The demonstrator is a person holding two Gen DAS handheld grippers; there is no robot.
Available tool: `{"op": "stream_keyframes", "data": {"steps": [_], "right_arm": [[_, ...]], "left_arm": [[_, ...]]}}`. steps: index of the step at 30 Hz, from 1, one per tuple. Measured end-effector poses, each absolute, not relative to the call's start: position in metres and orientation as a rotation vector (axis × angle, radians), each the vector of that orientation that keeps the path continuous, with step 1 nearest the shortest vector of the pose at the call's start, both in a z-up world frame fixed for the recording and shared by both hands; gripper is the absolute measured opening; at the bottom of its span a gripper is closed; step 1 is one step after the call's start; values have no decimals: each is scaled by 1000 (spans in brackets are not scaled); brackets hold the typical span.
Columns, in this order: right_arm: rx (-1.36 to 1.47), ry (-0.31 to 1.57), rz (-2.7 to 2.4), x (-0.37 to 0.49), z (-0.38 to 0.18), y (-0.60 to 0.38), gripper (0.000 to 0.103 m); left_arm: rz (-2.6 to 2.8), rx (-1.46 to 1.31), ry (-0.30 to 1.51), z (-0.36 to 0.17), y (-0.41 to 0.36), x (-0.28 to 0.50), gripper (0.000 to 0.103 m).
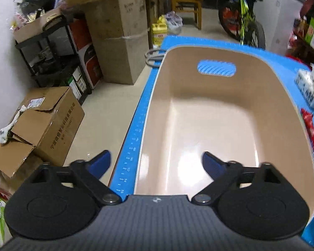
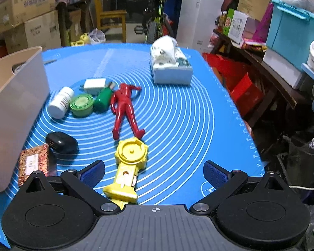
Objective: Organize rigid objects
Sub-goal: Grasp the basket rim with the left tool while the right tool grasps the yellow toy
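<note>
Yellow toy launcher (image 2: 129, 168) lies nearest, at 6 o'clock on the blue mat (image 2: 188, 108), between the wide, empty right gripper (image 2: 155, 174) fingers. Left gripper (image 1: 157, 165), also wide, hovers over the empty beige bin (image 1: 226, 83). Sorting seems not yet begun; next, probably close on the launcher's handle.

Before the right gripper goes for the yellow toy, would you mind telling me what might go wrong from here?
The yellow toy lies off-centre, near the left finger of the open right gripper, so closing may push it aside instead of gripping it. Its round head nearly touches the red figure at the feet; lifting could drag that figure. The beige bin sits close to the mat's edge, so a hard drop might shift it.
</note>
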State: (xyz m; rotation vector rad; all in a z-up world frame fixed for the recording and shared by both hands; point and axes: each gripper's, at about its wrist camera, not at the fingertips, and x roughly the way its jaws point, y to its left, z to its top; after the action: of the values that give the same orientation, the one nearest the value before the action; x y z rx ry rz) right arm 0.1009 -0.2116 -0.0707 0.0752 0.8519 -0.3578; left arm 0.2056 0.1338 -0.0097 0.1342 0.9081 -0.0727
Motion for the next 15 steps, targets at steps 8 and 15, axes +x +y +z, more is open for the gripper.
{"op": "stream_keyframes", "data": {"steps": [8, 15], "right_arm": [[67, 888, -349, 112, -85, -213, 97], [21, 912, -319, 125, -94, -201, 91]], "left_arm": [[-70, 131, 961, -13, 147, 215, 82], [-80, 115, 993, -15, 152, 222, 49]]}}
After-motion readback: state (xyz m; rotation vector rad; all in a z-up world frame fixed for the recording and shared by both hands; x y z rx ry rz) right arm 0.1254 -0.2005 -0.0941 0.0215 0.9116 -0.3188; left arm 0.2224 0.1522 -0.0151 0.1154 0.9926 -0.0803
